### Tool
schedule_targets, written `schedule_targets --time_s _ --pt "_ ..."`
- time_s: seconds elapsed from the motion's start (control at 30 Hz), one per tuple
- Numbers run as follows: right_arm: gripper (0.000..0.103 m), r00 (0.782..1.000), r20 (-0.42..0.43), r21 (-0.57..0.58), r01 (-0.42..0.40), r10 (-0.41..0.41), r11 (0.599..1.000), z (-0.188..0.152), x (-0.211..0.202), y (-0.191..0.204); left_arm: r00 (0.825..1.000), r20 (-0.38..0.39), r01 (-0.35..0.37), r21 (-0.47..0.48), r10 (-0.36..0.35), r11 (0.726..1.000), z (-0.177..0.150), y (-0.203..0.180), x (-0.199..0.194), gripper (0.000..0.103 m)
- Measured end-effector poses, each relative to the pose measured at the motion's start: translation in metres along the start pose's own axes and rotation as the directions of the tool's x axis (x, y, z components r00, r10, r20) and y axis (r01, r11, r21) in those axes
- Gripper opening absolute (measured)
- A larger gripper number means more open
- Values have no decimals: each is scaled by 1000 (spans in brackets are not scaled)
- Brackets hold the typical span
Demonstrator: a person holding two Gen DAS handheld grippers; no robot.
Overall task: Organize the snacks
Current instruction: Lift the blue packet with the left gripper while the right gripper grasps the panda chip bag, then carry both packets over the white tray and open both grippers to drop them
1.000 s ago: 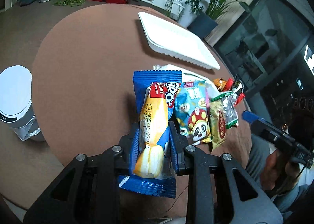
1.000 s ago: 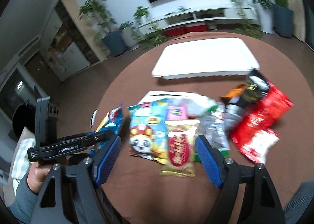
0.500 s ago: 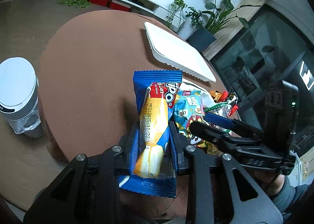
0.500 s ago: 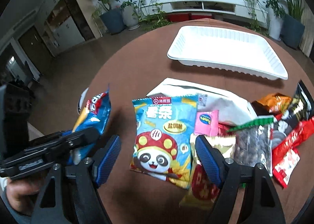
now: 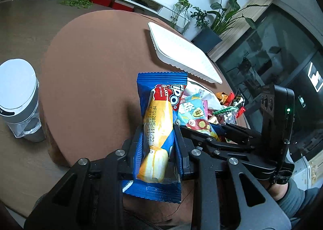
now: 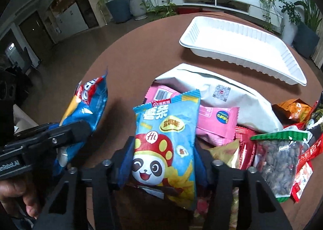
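- Left wrist view: the left gripper (image 5: 158,145) is clamped on the blue cake pack (image 5: 160,127), both fingers pressed against its sides, the pack standing lengthways above the brown round table (image 5: 90,72).
- Left of the pack the tabletop runs bare all the way to its curved edge, and beyond that edge a white-lidded bin (image 5: 18,100) stands on the floor.
- Ahead lies the white tray (image 5: 181,56), near the far rim of the table, with a bare strip of tabletop between it and the pack.
- The right gripper (image 5: 203,131) comes in from the right, just beside the left one, over the snack heap.
- Right wrist view: the right gripper (image 6: 161,153) is closed on the panda chip bag (image 6: 167,145), fingers hugging both sides.
- The snack pile (image 6: 252,125) crowds in just right of that bag, reaching toward the table's right edge.
- The white tray (image 6: 242,48) sits beyond the pile, apart from it, its floor bare.
- To the left, the blue cake pack (image 6: 88,105) hangs in the left gripper (image 6: 68,131) near the table's left edge.
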State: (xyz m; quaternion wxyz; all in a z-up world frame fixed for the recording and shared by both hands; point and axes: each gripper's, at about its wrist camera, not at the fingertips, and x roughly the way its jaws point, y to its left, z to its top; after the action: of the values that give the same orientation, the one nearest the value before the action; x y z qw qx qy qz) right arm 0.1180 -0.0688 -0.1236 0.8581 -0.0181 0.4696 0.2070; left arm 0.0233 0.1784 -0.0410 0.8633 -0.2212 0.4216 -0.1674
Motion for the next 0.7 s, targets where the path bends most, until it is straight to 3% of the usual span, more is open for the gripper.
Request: schedule_targets --time_s 0.3,0.7 --pt "36 997 10 48 -72 71 996 -2 -6 -9 1000 -3 -5 3 5 1000 2 -2 3 25" --pt "34 983 80 124 -176 167 977 -3 -41 -20 1000 8 13 10 -14 1000 4 0 1 25"
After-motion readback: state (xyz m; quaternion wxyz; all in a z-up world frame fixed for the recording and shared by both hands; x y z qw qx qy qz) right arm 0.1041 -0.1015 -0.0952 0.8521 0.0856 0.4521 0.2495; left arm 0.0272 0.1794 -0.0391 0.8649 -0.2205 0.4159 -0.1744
